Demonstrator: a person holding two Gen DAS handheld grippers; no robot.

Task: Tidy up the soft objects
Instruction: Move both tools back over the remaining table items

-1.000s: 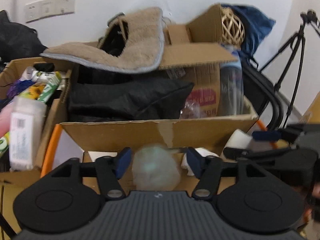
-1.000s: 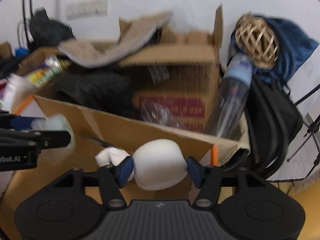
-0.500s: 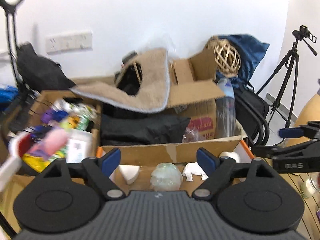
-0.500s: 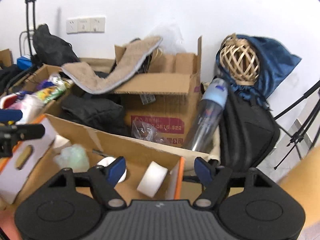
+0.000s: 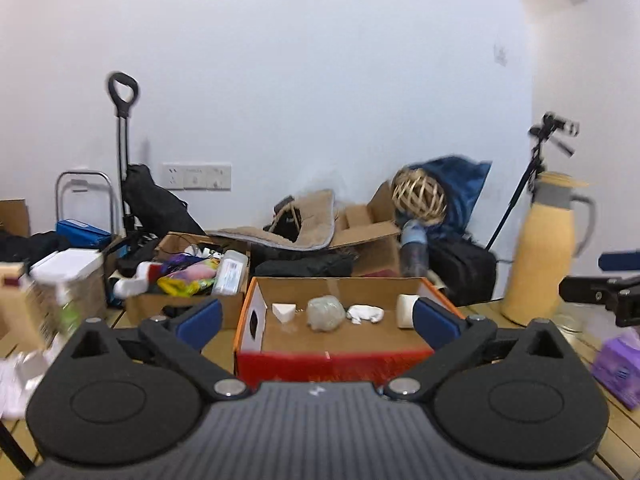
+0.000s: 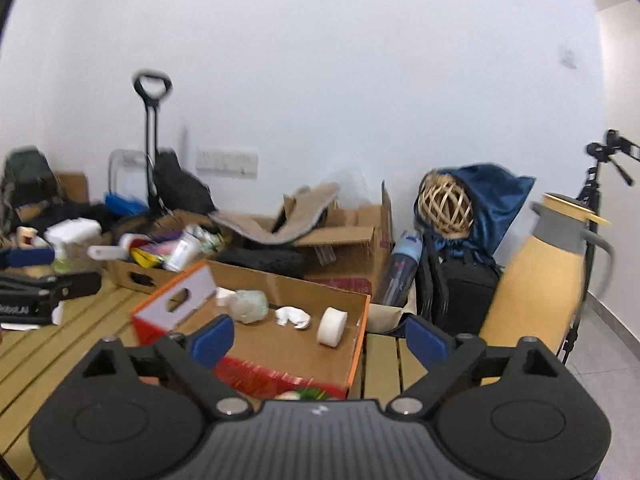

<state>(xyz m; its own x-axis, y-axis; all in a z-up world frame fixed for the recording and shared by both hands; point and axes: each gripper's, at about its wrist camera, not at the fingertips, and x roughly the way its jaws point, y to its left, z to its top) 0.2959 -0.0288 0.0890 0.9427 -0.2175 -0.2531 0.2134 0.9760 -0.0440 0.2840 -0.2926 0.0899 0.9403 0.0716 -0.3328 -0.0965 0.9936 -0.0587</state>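
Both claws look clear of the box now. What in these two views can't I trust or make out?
- Left wrist: containers at the left edge are motion-blurred; contents unreadable.
- Left wrist: purple pack is cut by the right edge.
- Right wrist: box near wall is hidden behind the right claw.
- Both: greenish lump is too soft-focused to identify.

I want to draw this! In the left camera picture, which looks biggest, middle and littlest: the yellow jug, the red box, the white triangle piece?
1. Red box
2. Yellow jug
3. White triangle piece

The box is nearer, so it may look extra big.
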